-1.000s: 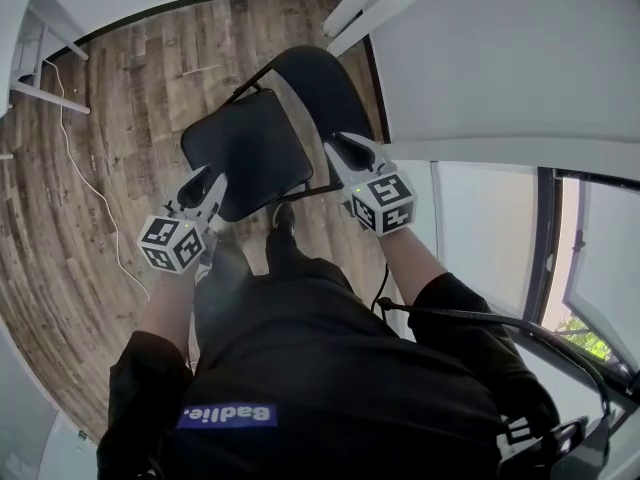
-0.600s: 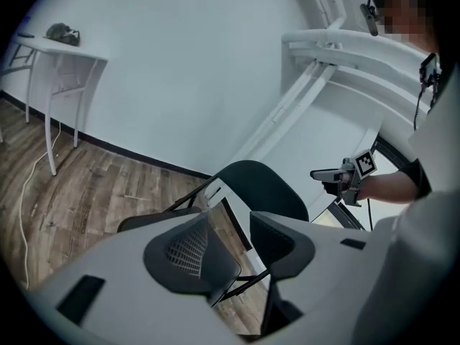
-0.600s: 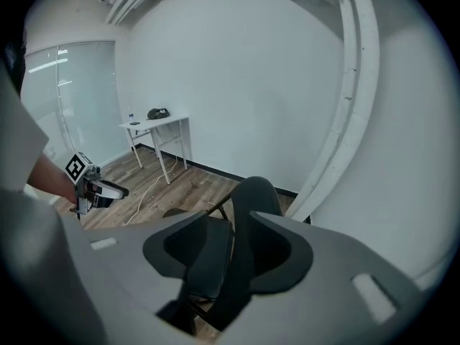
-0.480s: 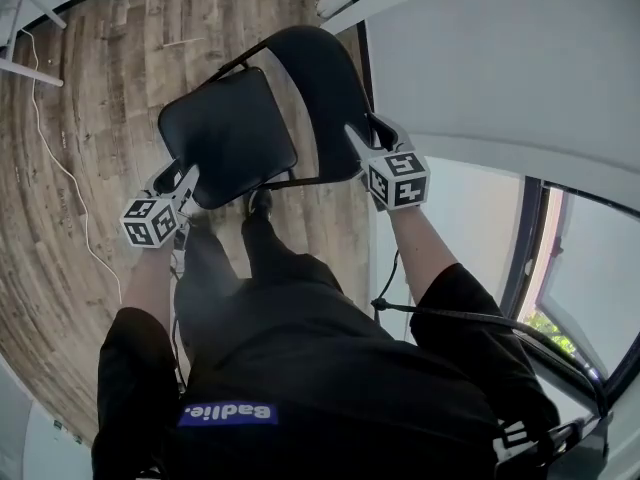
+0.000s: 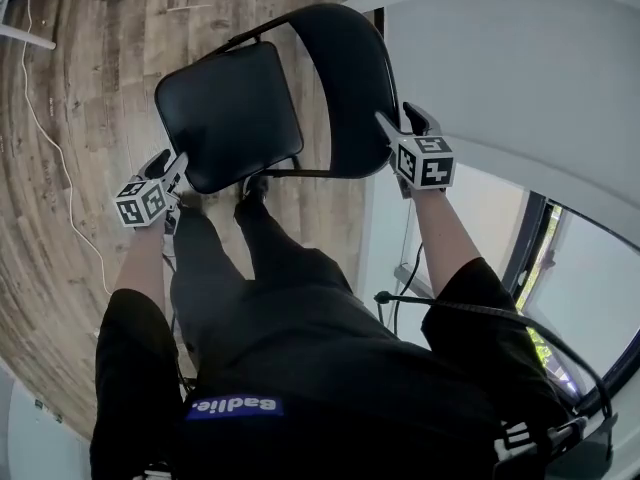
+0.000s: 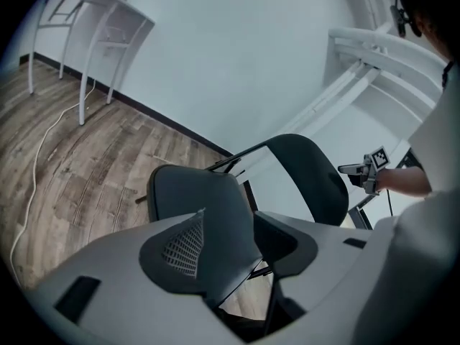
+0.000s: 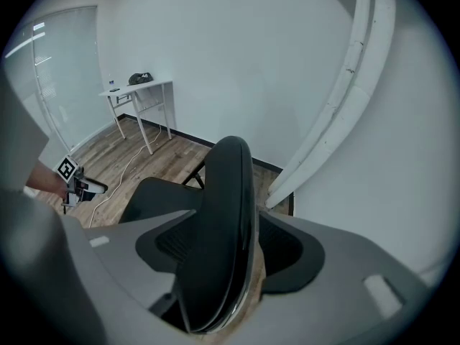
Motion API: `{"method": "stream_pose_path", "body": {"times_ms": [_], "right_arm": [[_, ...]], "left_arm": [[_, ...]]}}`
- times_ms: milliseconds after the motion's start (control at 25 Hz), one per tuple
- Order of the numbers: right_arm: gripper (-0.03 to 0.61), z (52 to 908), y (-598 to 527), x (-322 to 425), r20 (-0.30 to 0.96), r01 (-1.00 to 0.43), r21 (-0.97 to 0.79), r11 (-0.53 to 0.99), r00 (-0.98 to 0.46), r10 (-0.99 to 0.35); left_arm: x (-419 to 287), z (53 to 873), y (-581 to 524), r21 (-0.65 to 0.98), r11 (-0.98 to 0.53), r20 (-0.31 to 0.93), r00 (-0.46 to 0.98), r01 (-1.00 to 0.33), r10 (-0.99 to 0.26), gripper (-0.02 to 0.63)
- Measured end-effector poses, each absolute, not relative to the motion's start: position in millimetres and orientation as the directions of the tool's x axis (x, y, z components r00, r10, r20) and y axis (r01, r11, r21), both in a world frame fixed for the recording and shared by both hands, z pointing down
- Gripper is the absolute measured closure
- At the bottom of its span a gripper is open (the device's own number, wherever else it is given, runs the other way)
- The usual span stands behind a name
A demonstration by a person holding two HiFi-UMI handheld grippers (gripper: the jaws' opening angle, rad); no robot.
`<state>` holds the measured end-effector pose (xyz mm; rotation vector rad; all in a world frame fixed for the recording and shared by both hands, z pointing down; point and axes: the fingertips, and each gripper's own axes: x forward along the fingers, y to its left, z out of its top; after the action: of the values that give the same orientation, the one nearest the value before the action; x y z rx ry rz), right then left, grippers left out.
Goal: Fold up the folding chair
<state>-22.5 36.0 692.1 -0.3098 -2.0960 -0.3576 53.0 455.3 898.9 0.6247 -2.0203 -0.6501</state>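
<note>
A black folding chair stands unfolded on the wood floor, its seat flat and its curved backrest toward the wall. My left gripper is at the seat's near left corner. In the left gripper view that seat corner lies between the jaws of the left gripper, which have just been opening, with a gap at one pad. My right gripper straddles the backrest's right edge. In the right gripper view the backrest runs between the jaws of the right gripper, which have also just been opening.
A white side table stands by the far wall, and a white cable trails across the floor on the left. A white slanted beam and the wall sit close behind the backrest. The person's feet are under the seat's near edge.
The left gripper has dropped and slid left to the seat's corner. The right gripper has moved right and outward along the backrest's edge. Both pairs of jaws stand wider.
</note>
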Motion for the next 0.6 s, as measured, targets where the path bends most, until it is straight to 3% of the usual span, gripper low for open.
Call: {"method": "stream_pose_path", "body": {"times_ms": [200, 600], "right_arm": [[0.333, 707, 23, -27, 0.857, 0.345, 0.136, 0.929, -0.512, 0.064], [0.332, 728, 27, -33, 0.869, 0.385, 0.019, 0.923, -0.463, 0.176]], "left_arm": [[74, 966, 479, 0.675, 0.733, 0.641, -0.427, -0.082, -0.638, 0.393], [86, 1040, 483, 0.815, 0.577, 0.528, -0.352, -0.043, -0.773, 0.359]]}}
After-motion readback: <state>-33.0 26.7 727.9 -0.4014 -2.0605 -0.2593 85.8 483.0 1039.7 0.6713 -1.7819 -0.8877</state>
